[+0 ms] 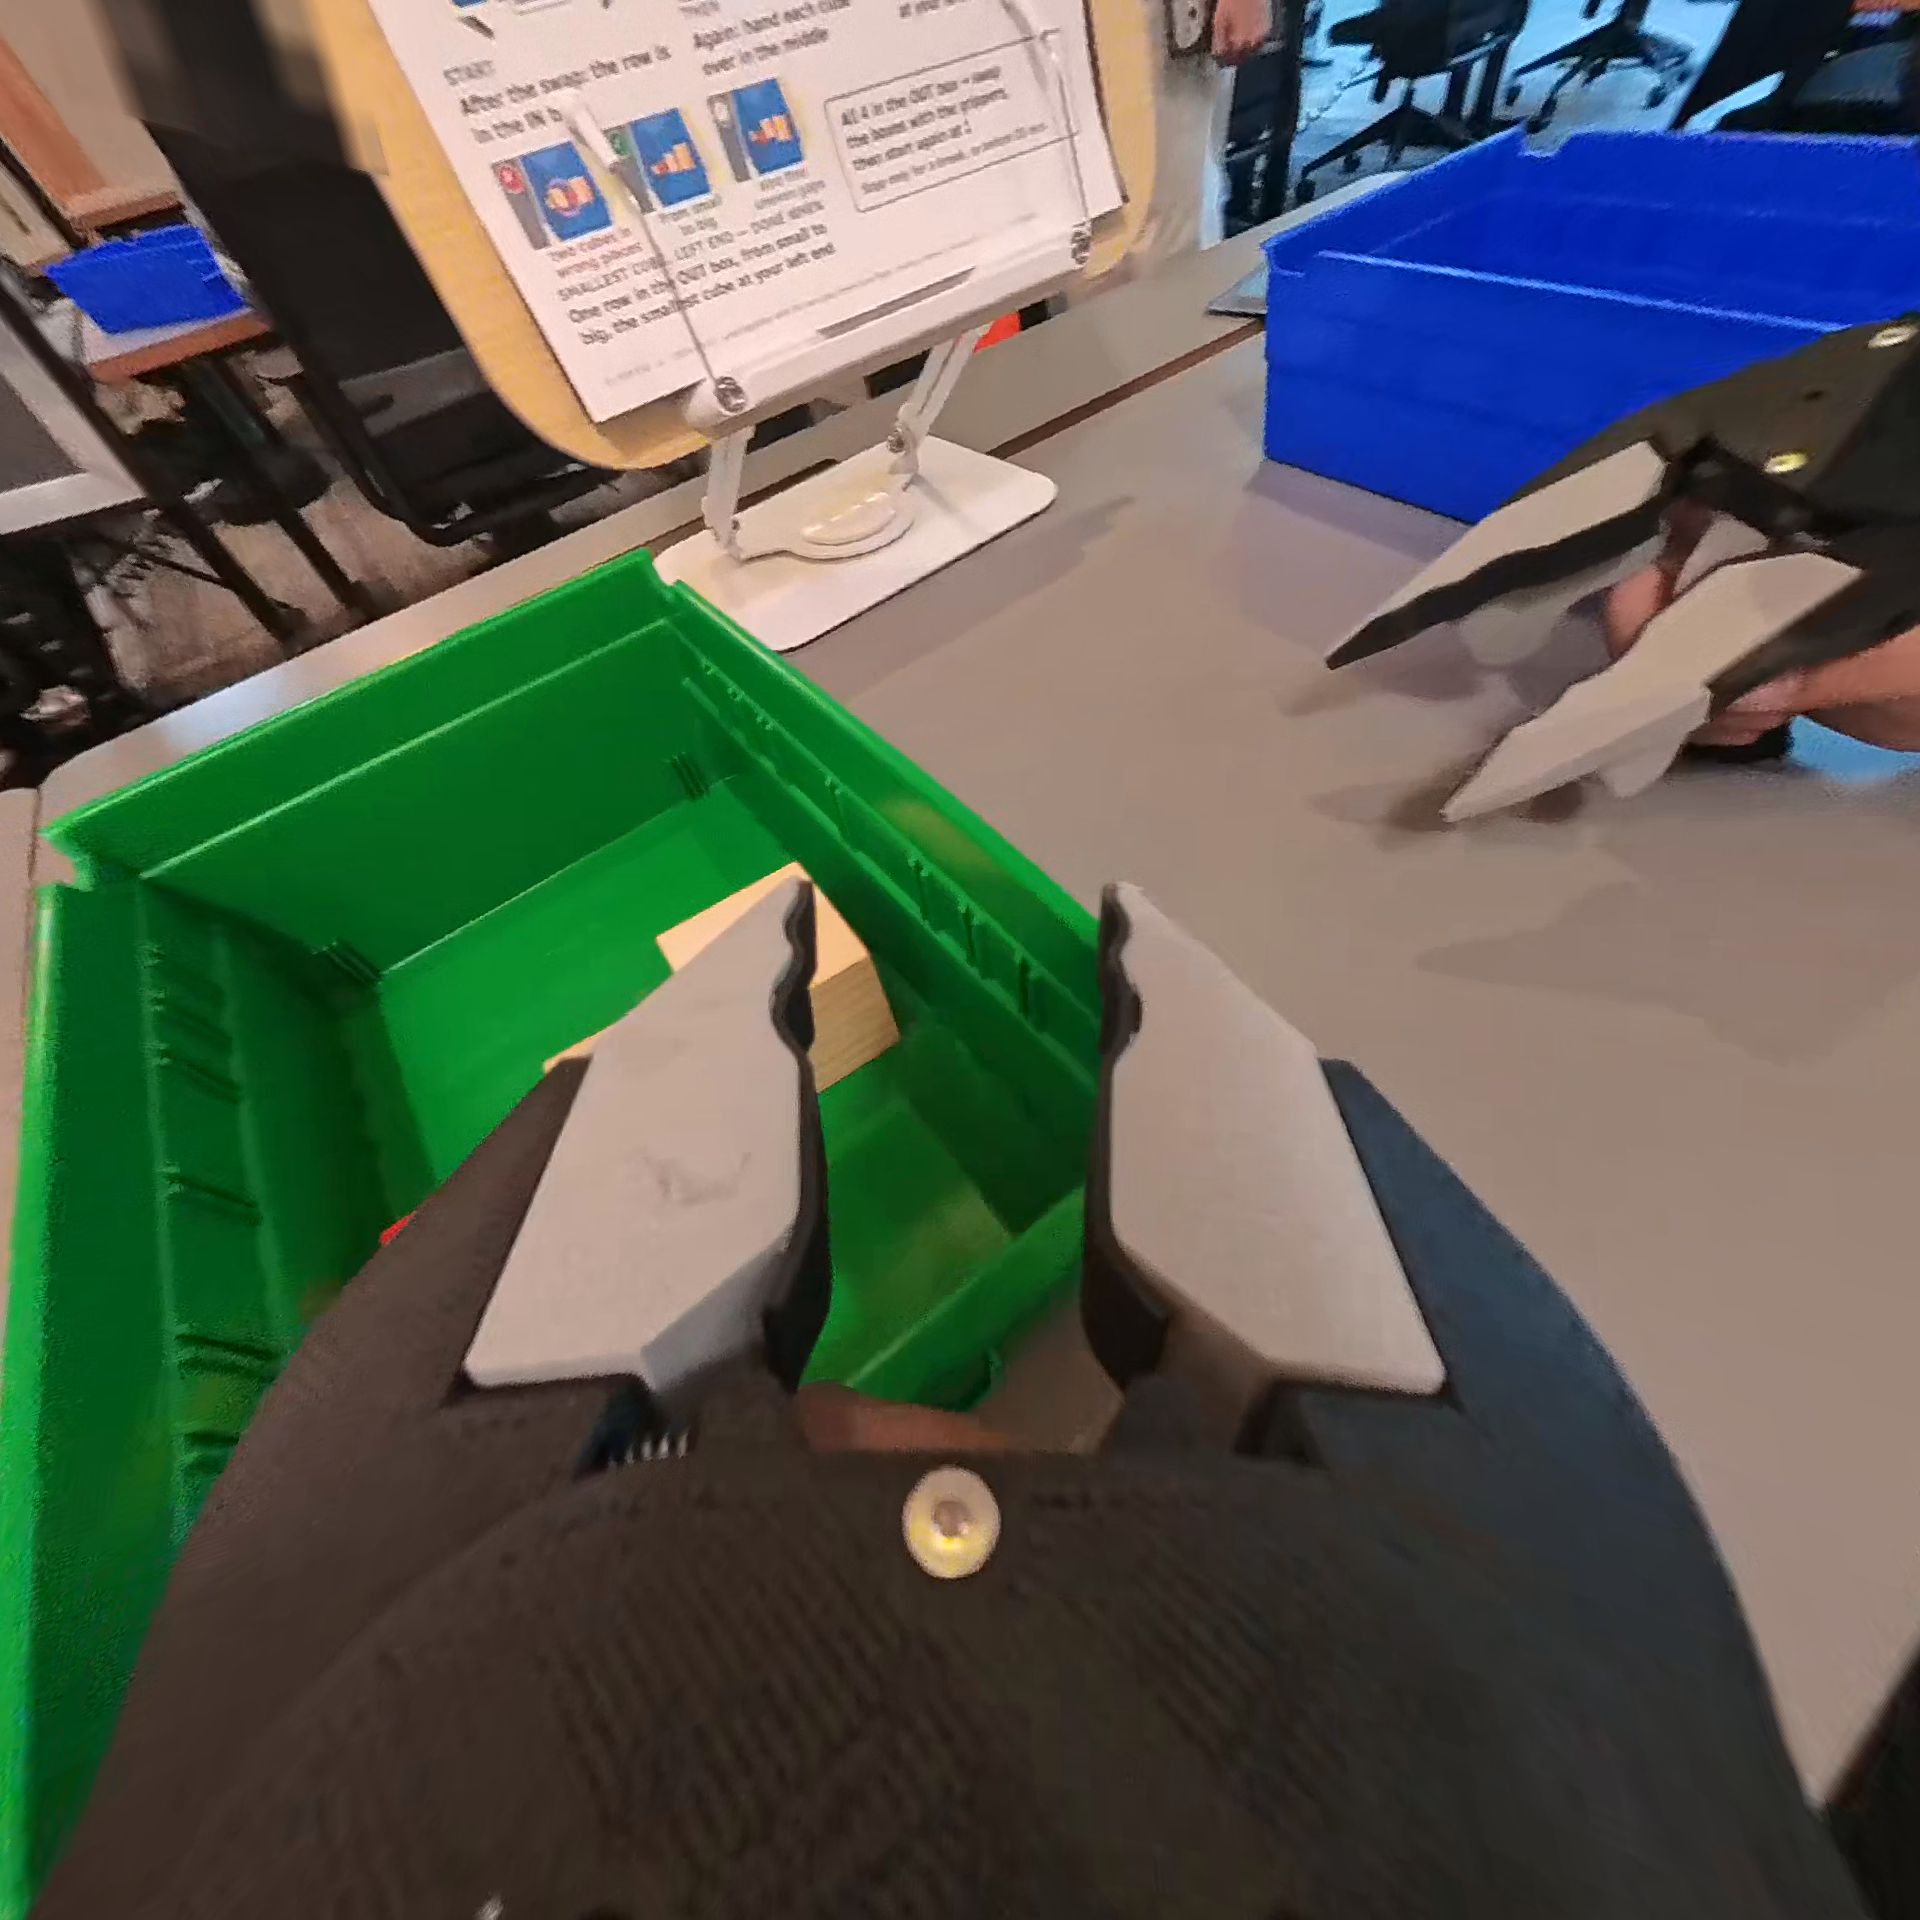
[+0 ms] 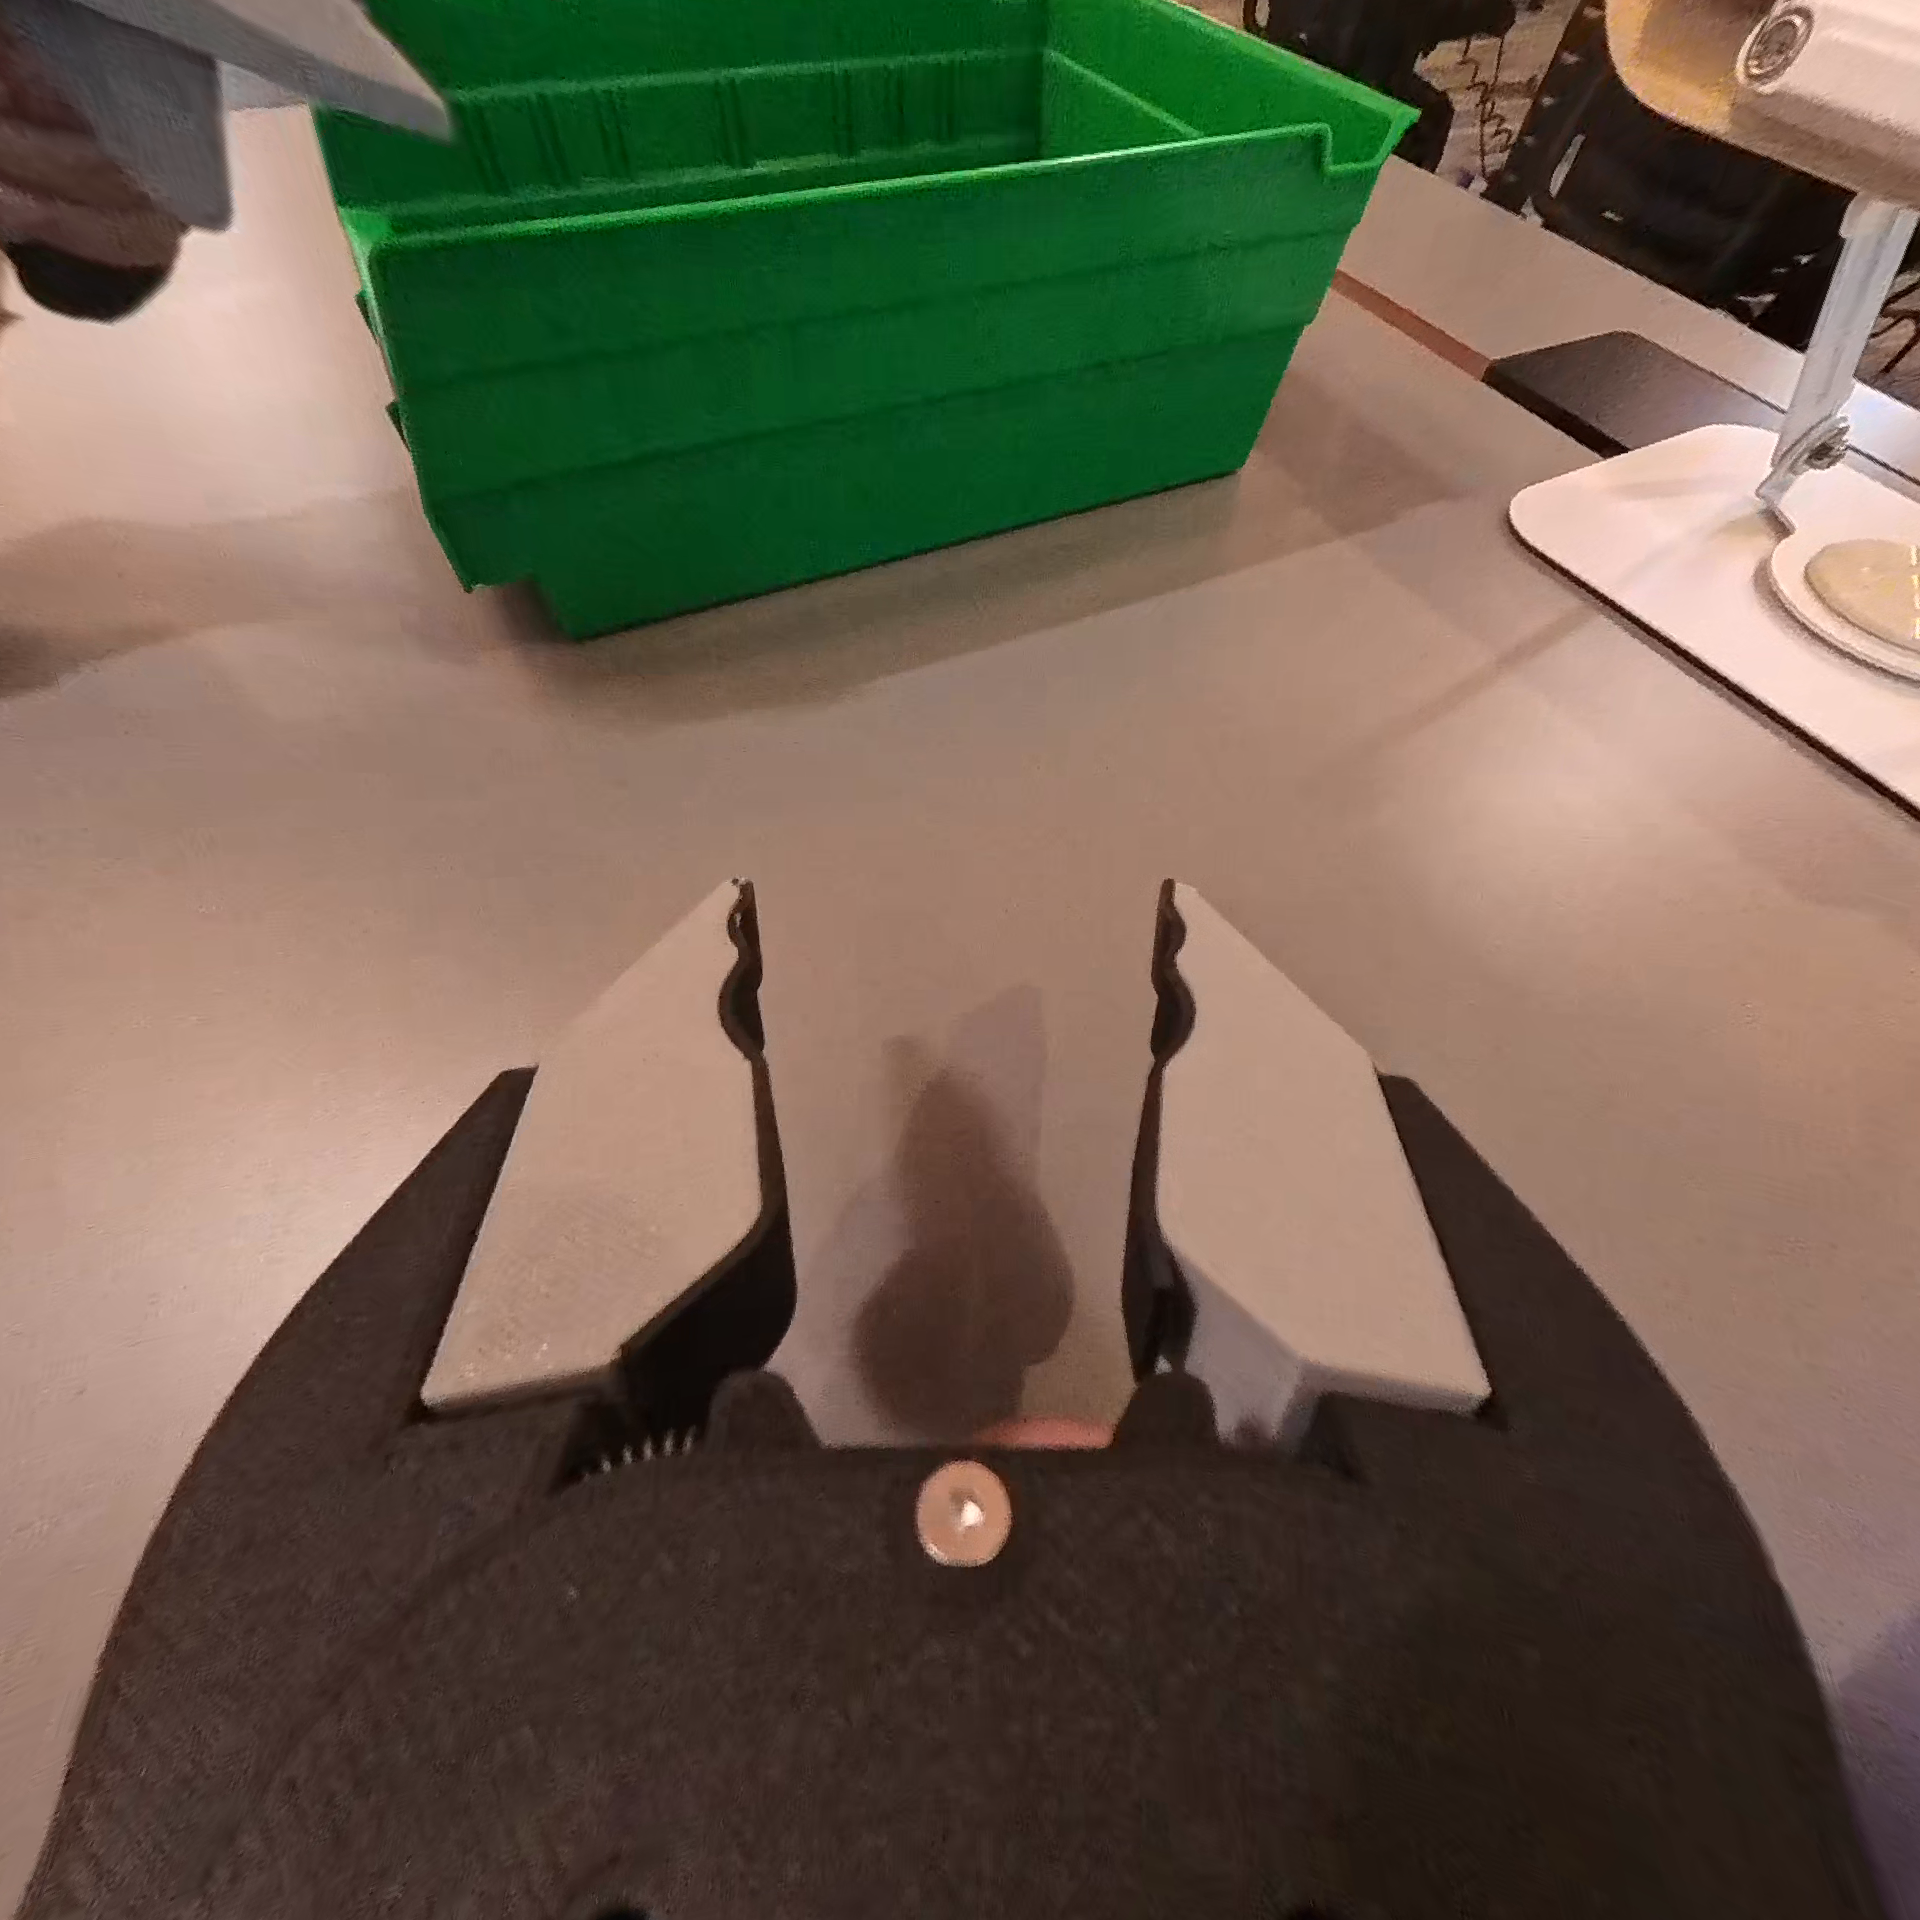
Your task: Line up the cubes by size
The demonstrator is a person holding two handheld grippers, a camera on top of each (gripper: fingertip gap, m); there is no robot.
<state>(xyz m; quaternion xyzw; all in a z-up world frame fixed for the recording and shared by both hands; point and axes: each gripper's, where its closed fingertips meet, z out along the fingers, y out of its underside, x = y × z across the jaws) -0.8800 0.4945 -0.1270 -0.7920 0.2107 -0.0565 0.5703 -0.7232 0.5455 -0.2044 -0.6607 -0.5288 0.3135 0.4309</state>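
A pale wooden cube (image 1: 847,1003) sits on the floor of the green bin (image 1: 260,1039), mostly hidden behind my left finger. A second pale cube edge (image 1: 571,1062) and a red speck (image 1: 395,1231) peek out beside that finger. My left gripper (image 1: 951,914) is open and empty, held above the bin's near right corner. My right gripper (image 2: 956,894) is open and empty, low over the bare grey table, facing the green bin (image 2: 862,416). It also shows in the left wrist view (image 1: 1392,732), held by a hand.
A blue bin (image 1: 1558,332) stands at the back right of the grey table (image 1: 1351,1039). A white stand (image 1: 862,520) holding an instruction sheet stands behind the green bin; its base also shows in the right wrist view (image 2: 1714,582). Office chairs stand beyond the table.
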